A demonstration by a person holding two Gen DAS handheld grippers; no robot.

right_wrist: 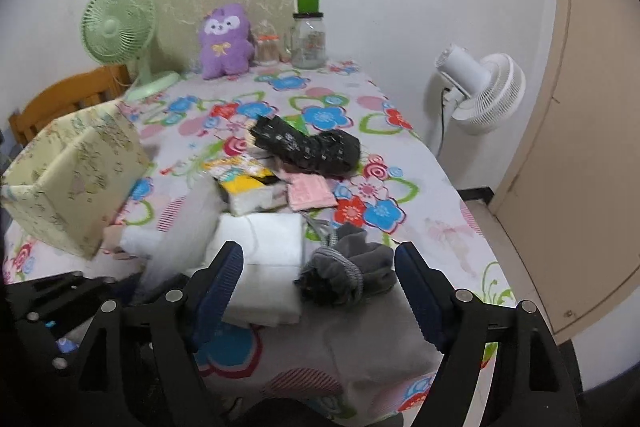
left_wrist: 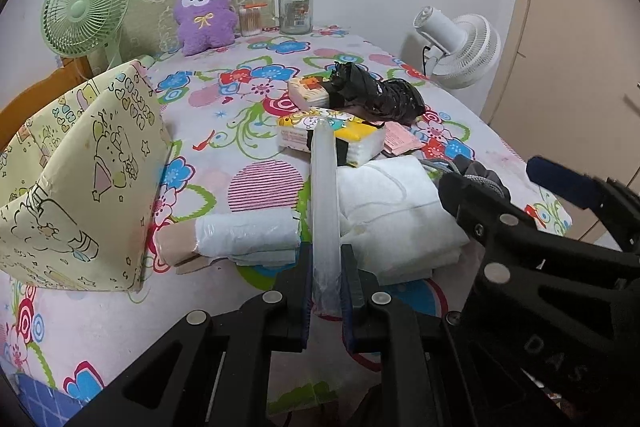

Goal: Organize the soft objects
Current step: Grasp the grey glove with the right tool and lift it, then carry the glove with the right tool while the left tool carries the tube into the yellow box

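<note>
Two tongs reach over a desk (left_wrist: 120,323) with a flowery cloth on it. The left tongs (left_wrist: 327,291) are squeezed tight on a long see-through plastic bag (left_wrist: 325,195), which sticks up and away from them over the pile of soft things. The right tongs (right_wrist: 320,291) stand wide open and hold nothing. A gray bundle of cloth (right_wrist: 344,273) with a cord around it lies on the desk between the two open fingers, and they do not press on it. Just left of the bundle sits a folded white pad (right_wrist: 260,251). Behind the pad is a yellow pack of tissues (left_wrist: 340,139), and a black crinkly bag (left_wrist: 380,95) lies past that, next to a pink packet (right_wrist: 310,193). A white roll with a tan end (left_wrist: 240,239) lies near the left tongs. A yellow box with cartoon drawings (left_wrist: 88,187) stands open at the left side of the desk. Far back by the wall are a purple plush toy (left_wrist: 204,15), a green fan (left_wrist: 84,11), a glass jar with a green top (left_wrist: 297,7) and a small tub of cotton swabs (left_wrist: 251,19). A white fan (right_wrist: 484,87) stands beside the desk on the right.
</note>
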